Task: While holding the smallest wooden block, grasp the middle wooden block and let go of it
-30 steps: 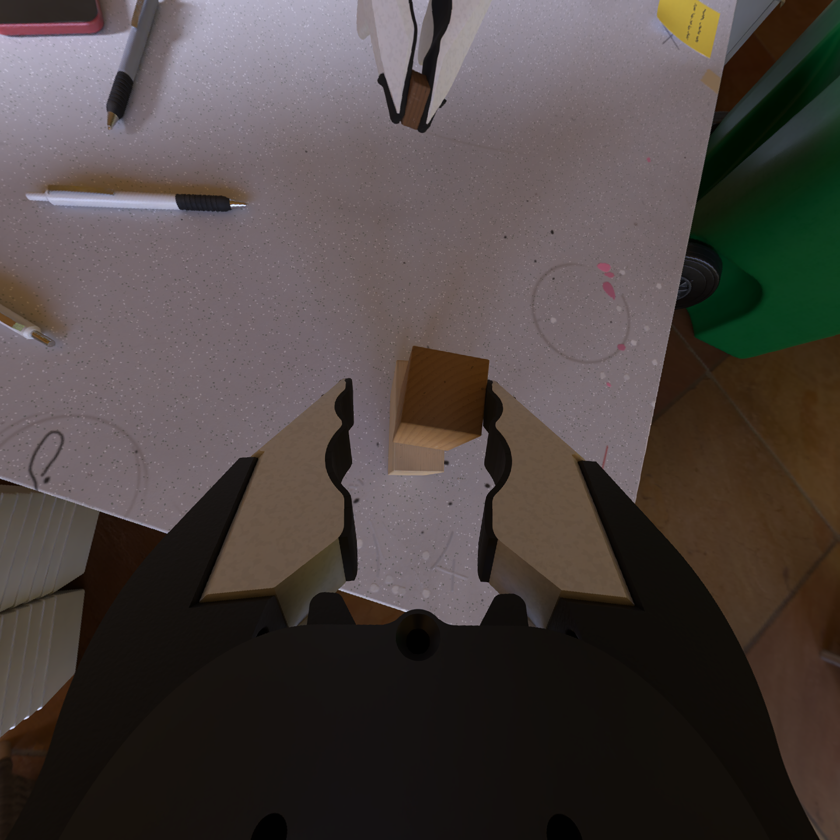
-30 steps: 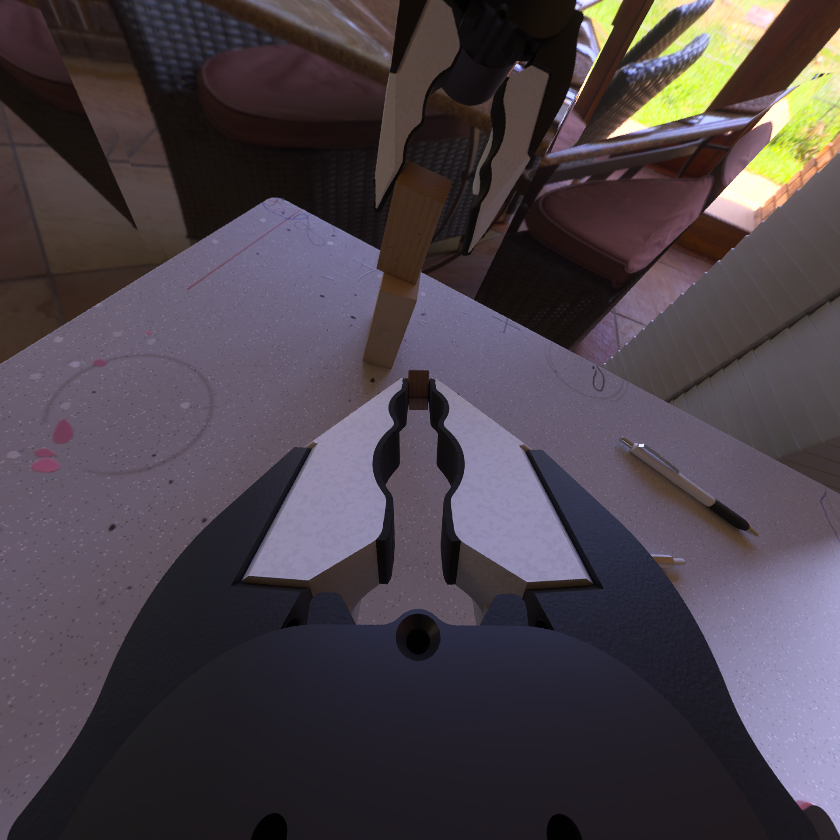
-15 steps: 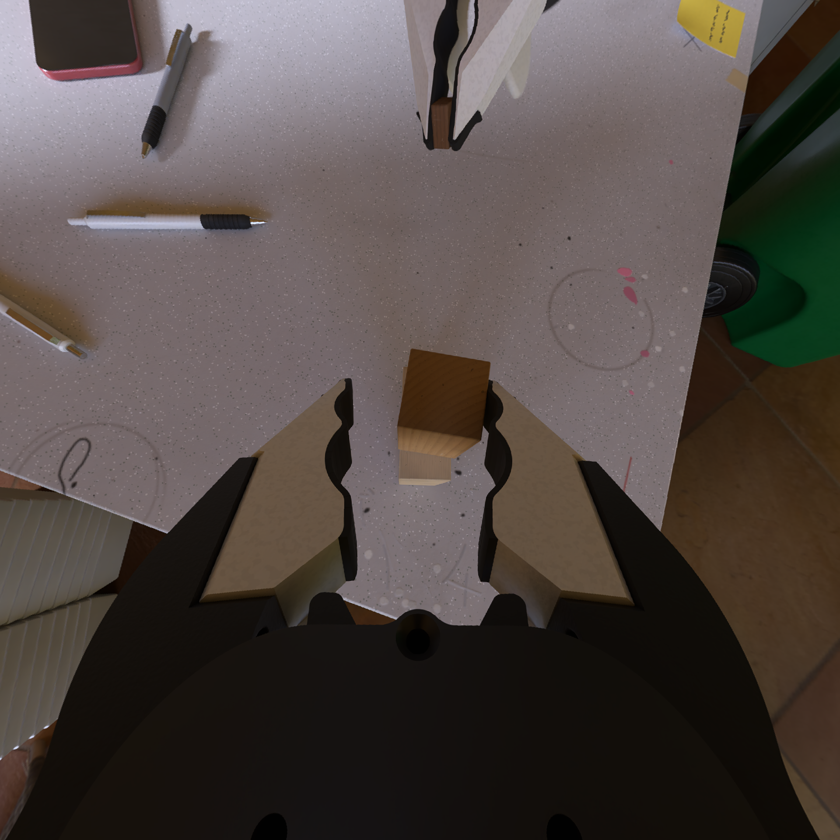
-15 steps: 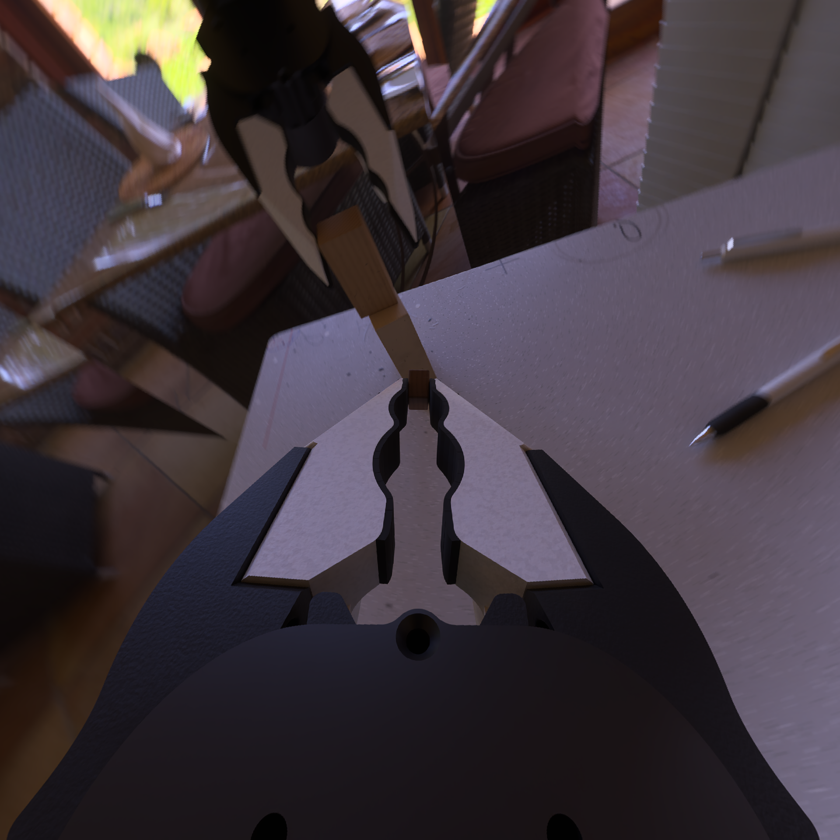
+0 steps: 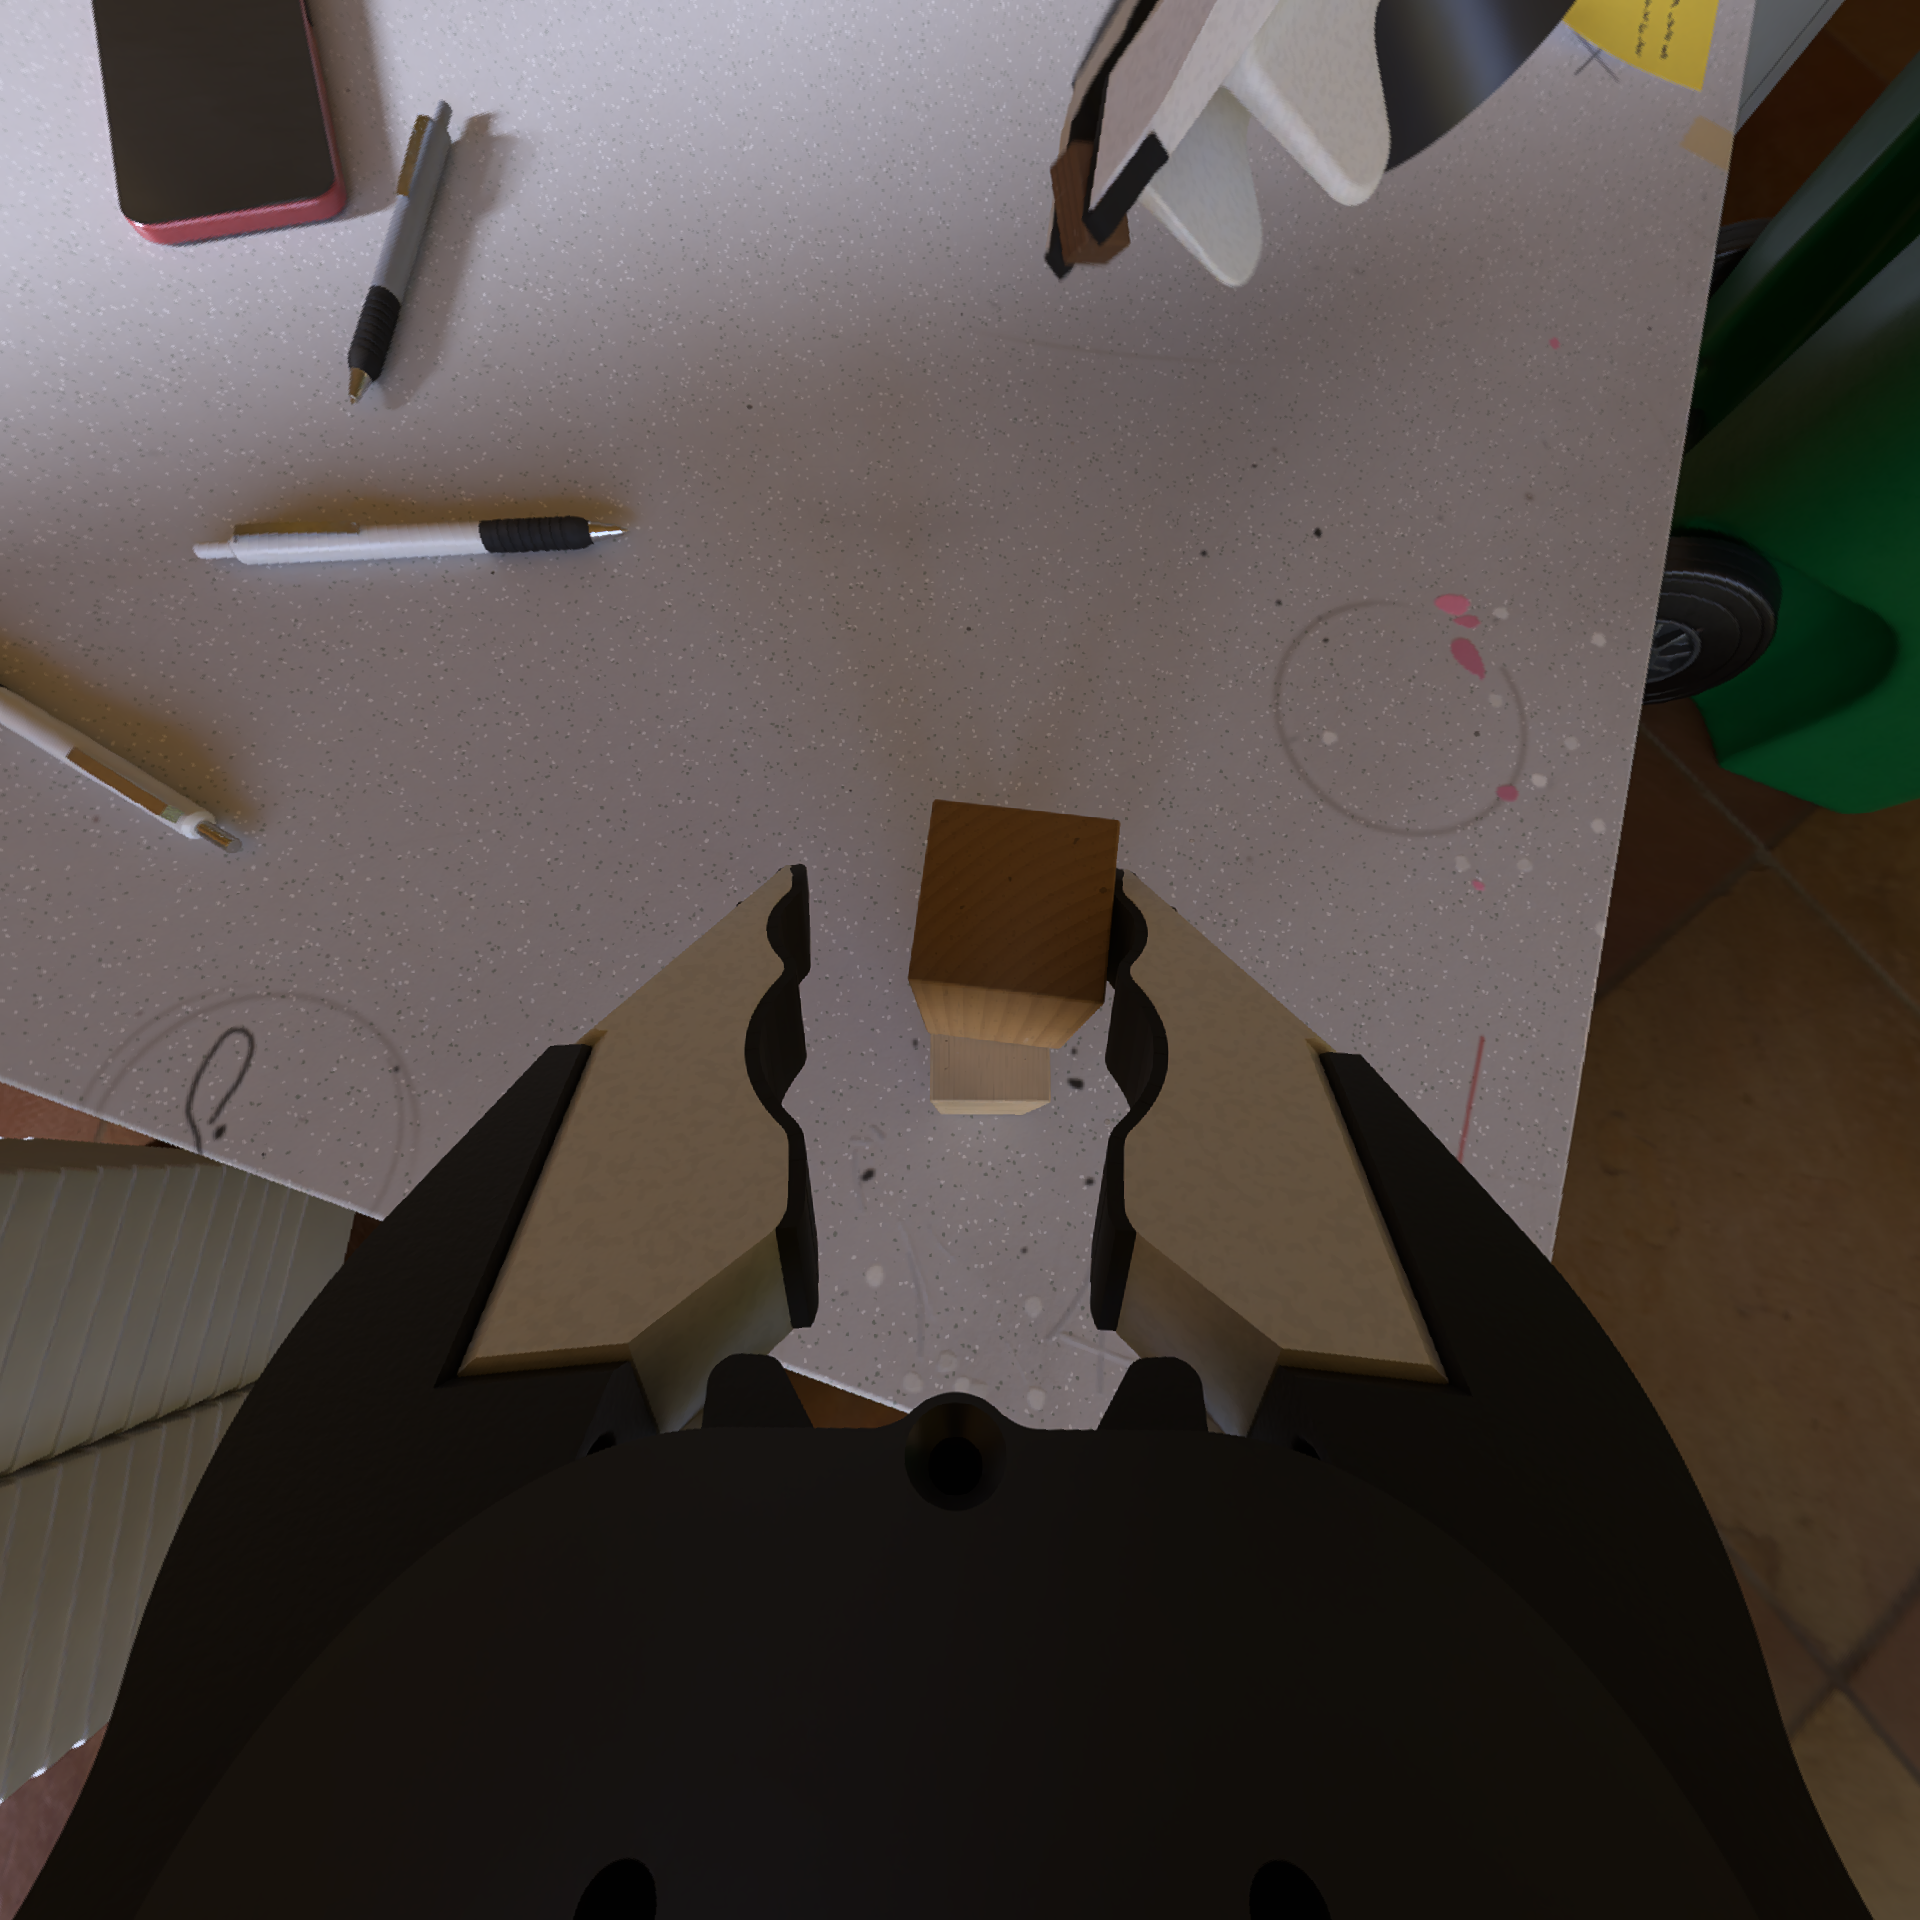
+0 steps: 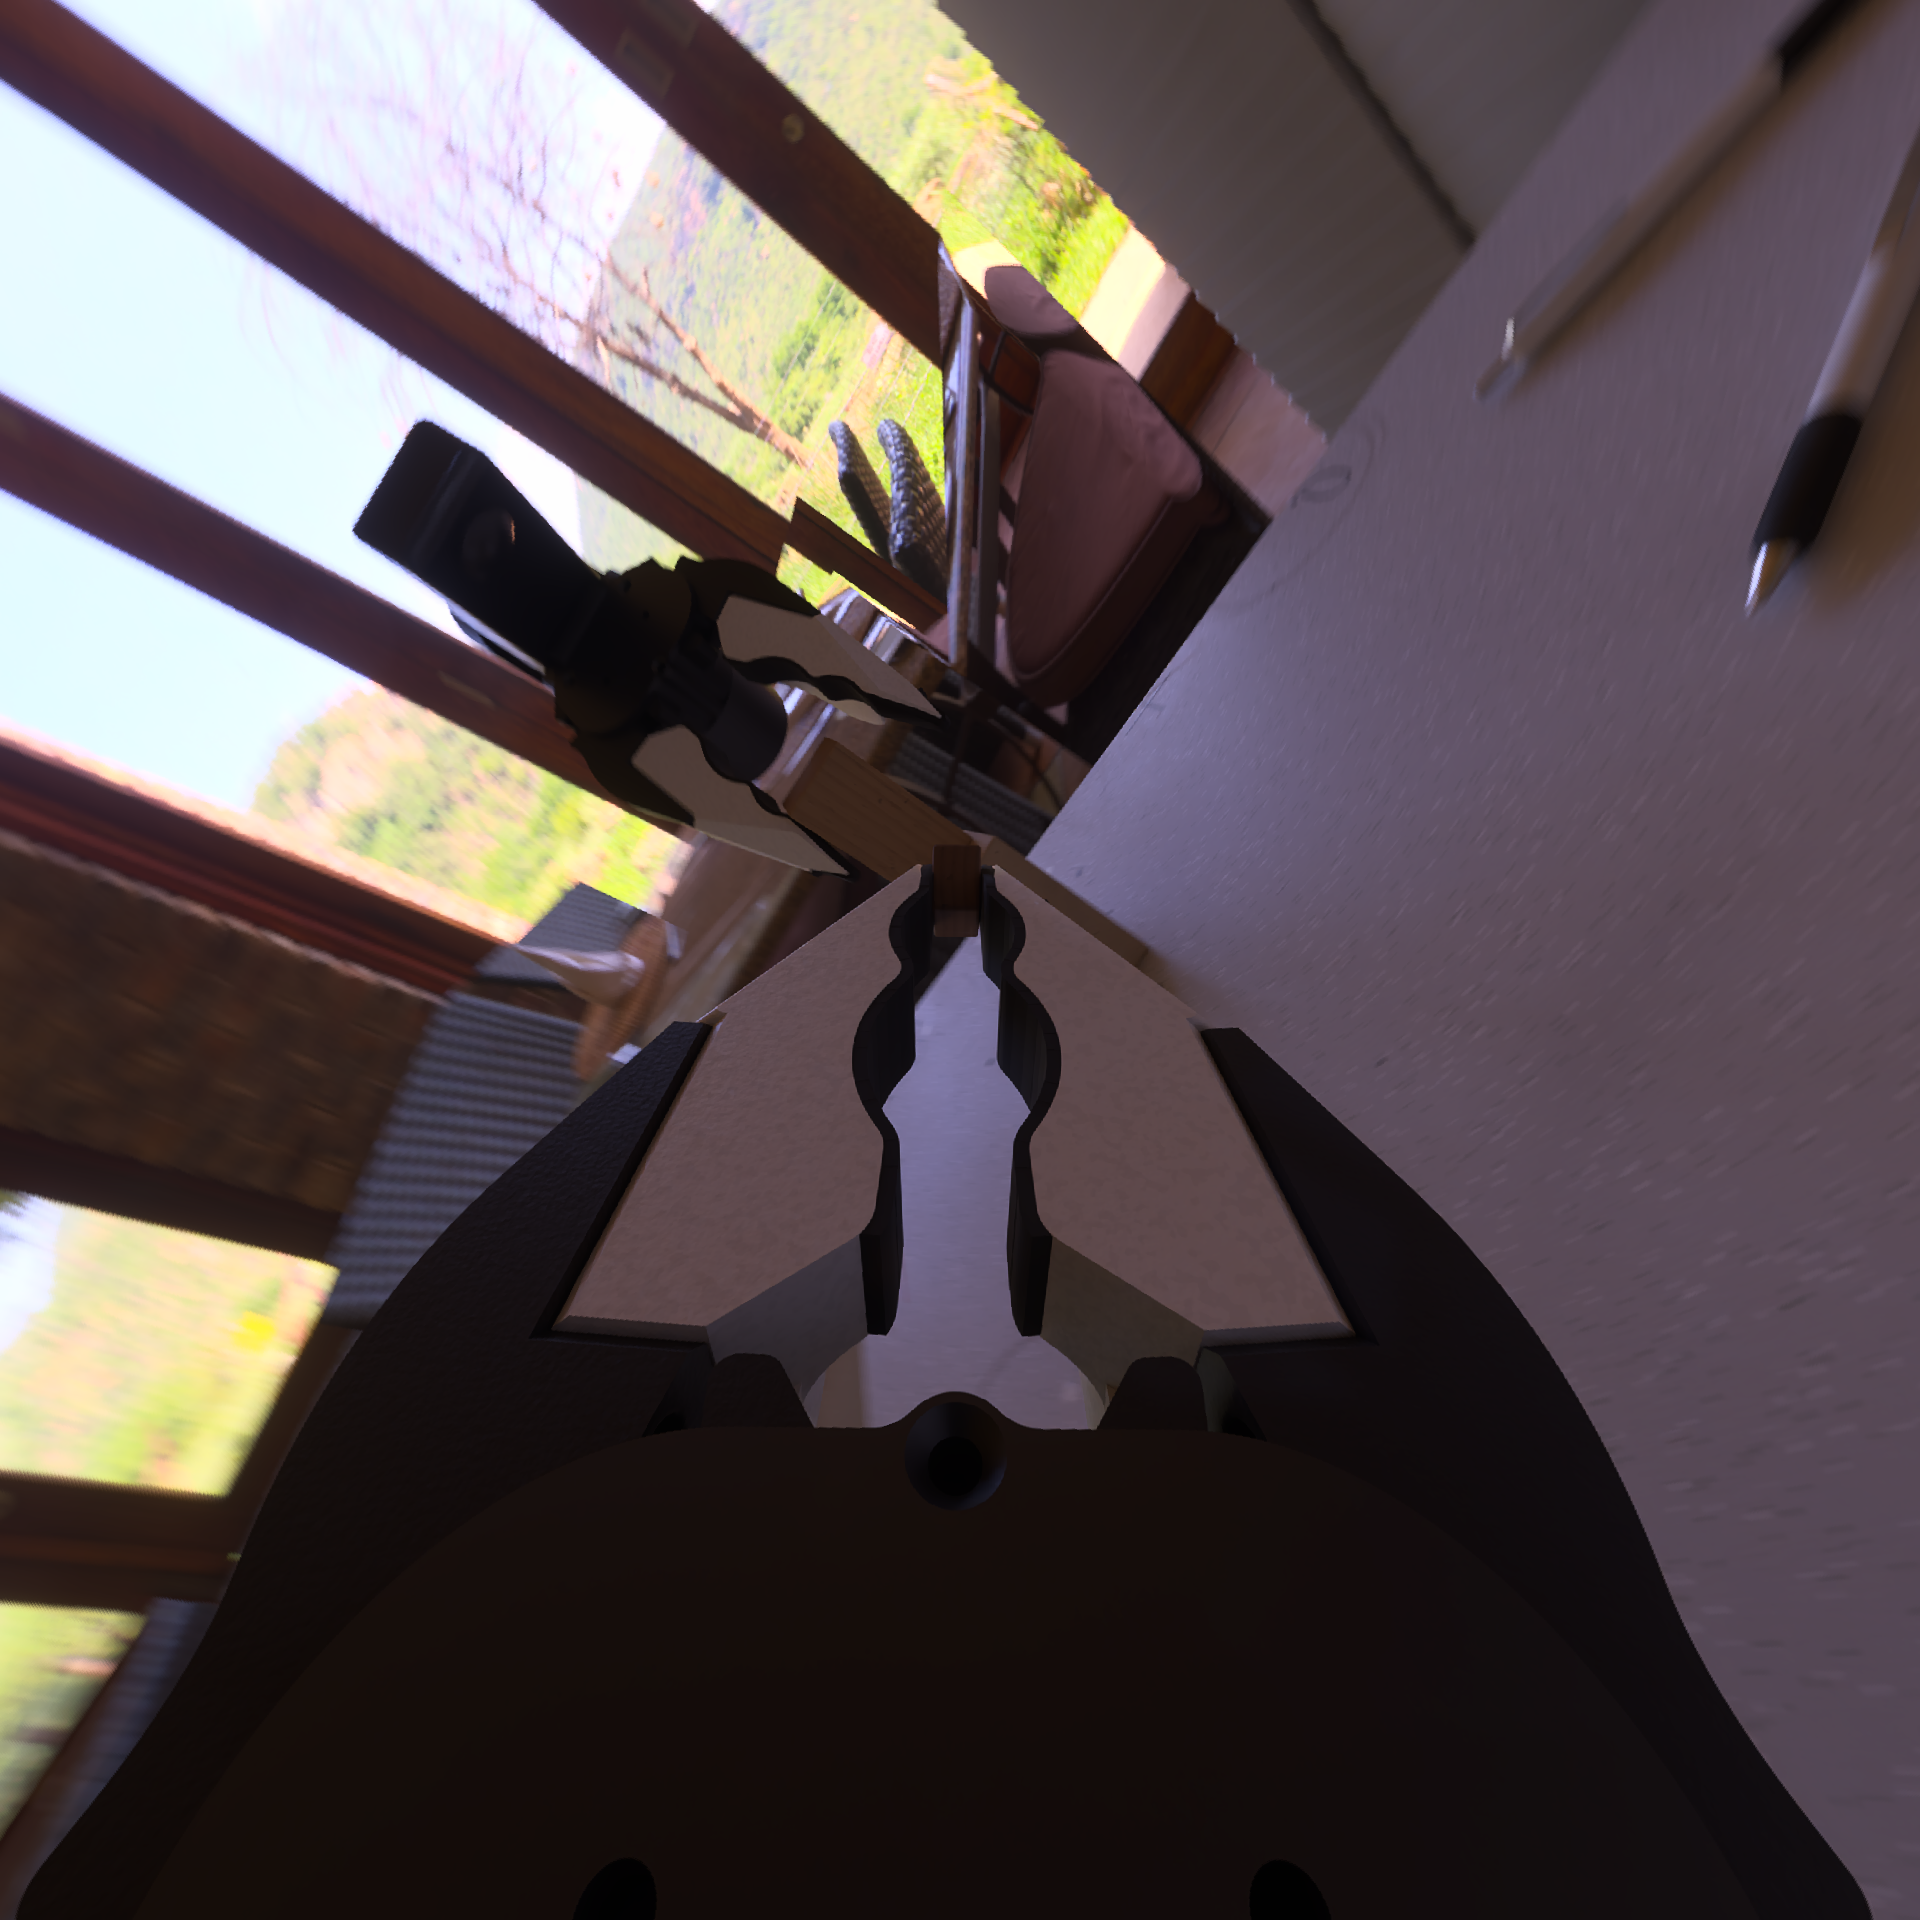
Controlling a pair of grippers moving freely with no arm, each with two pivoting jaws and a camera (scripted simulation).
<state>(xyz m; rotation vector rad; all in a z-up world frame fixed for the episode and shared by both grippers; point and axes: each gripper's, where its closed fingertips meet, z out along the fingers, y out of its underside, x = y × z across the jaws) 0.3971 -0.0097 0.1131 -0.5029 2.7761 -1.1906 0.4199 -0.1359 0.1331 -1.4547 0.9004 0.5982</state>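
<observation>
In the left wrist view my left gripper (image 5: 958,878) is open above the table (image 5: 831,644). A wooden block with a dark brown top (image 5: 1013,904) stands between its fingers, on end on a paler block (image 5: 987,1075). The right finger is against the brown block's side; the left finger is clear of it. My right gripper (image 6: 956,883) is shut on the smallest wooden block (image 6: 956,888) at its fingertips. It shows in the left wrist view (image 5: 1081,218) at the top right, tilted, with the small block (image 5: 1075,197) in it. The right wrist view shows the left gripper (image 6: 790,748) around the wooden block (image 6: 873,821).
Three pens lie at the left: one (image 5: 416,540), one (image 5: 395,249) and one (image 5: 114,774). A phone (image 5: 218,114) lies at the top left and a yellow note (image 5: 1642,31) at the top right. The table's edge (image 5: 1621,831) runs down the right, with a green bin (image 5: 1818,571) beyond.
The right gripper has rolled hard to one side and shifted right in the left wrist view, still holding the small block. The left gripper stays open around the brown-topped block.
</observation>
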